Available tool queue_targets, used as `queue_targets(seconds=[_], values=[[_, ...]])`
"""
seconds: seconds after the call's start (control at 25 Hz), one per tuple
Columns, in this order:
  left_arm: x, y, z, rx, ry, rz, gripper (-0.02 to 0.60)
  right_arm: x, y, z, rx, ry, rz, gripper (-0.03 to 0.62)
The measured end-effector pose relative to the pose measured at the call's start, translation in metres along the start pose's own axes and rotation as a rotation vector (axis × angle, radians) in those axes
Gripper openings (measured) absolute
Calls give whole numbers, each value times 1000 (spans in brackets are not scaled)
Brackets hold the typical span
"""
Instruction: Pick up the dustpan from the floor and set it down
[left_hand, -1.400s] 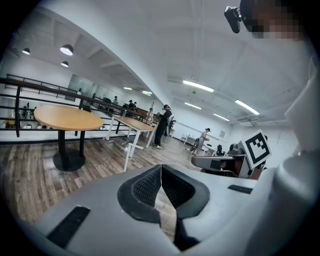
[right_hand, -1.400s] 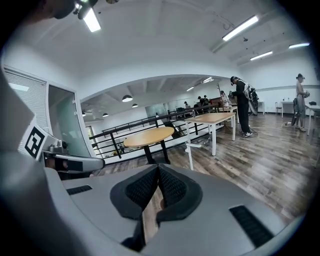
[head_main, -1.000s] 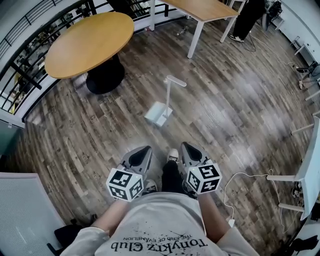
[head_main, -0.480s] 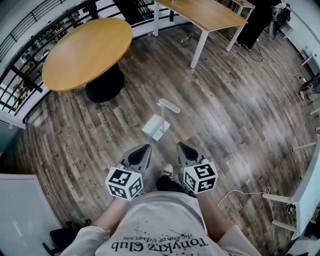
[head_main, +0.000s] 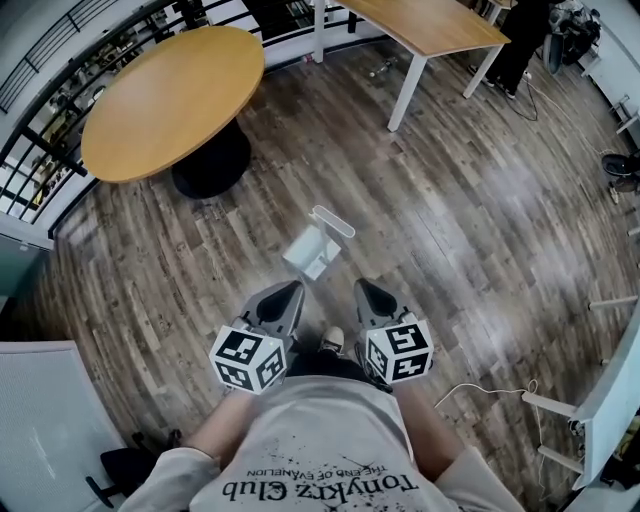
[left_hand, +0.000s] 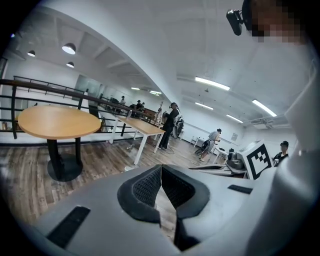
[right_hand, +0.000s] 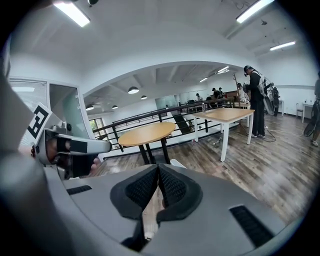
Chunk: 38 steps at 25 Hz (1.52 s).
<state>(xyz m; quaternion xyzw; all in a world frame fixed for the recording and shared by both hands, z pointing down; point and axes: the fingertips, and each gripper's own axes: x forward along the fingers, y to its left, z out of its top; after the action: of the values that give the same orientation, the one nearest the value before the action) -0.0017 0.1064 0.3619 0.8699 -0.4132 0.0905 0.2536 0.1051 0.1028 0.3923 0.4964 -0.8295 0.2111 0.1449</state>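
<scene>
- Looking straight down, the closest thing is the shirt (head_main: 320, 470). Its print is upside down from this angle and says "Tonykrz Club" in big letters. There's a smaller line next to it that I can't read for sure.
- Just past that are the two marker cubes (head_main: 247, 360), which only have black and white squares, no words.
- The left gripper (head_main: 288, 292) has its jaws pressed together with nothing between them, and its own view shows the pads meeting at the tip.
- Same deal for the right gripper (head_main: 364, 290): jaws closed tight and empty.
- A shoe (head_main: 333, 339) pokes out between the two grippers.
- The dustpan (head_main: 308, 250) is white and sits on the wooden floor (head_main: 450, 200), near the jaw tips and ahead of them. Its long handle sticks up and ends in a flat grip at the top. Neither gripper touches it.
- Progress, as I read it: basically nothing is done yet. The dustpan isn't picked up, and both grippers hang up high, level with each other. What's left is opening a pair of jaws, getting down to the handle, pinching it, lifting and setting it down.
- Farther out there's a round table (head_main: 170, 90) with a dark base, then a long desk (head_main: 430, 22) on white legs.
- Way in the back the gripper views show a few people (left_hand: 170, 125) standing around. I can't read any signs or labels there.
</scene>
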Motion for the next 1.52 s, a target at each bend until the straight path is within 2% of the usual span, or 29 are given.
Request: queue_targets(seconds=[0.32,0.52,0.8,0.84,0.92,1.2,1.52], values=[[20,29,11,30,39,-43,25,30,-5,13,10,4,-45,25],[38,40,20,76,60,-91,25,48,-17,20,20,12,-70,25],[64,68,26,75,69,-106,25,89,-30,24,-20,37,-70,26],[70,72,27,65,72,-106,25,97,-35,26,-30,47,-69,32],[82,80,27,34,81,-104,25,112,-42,27,-52,64,-65,94],[99,113,13,5,109,-93,25,163,-57,4,-162,148,-86,180],[113,138,-9,-18,155,-86,25,213,-71,-28,-358,321,3,216]])
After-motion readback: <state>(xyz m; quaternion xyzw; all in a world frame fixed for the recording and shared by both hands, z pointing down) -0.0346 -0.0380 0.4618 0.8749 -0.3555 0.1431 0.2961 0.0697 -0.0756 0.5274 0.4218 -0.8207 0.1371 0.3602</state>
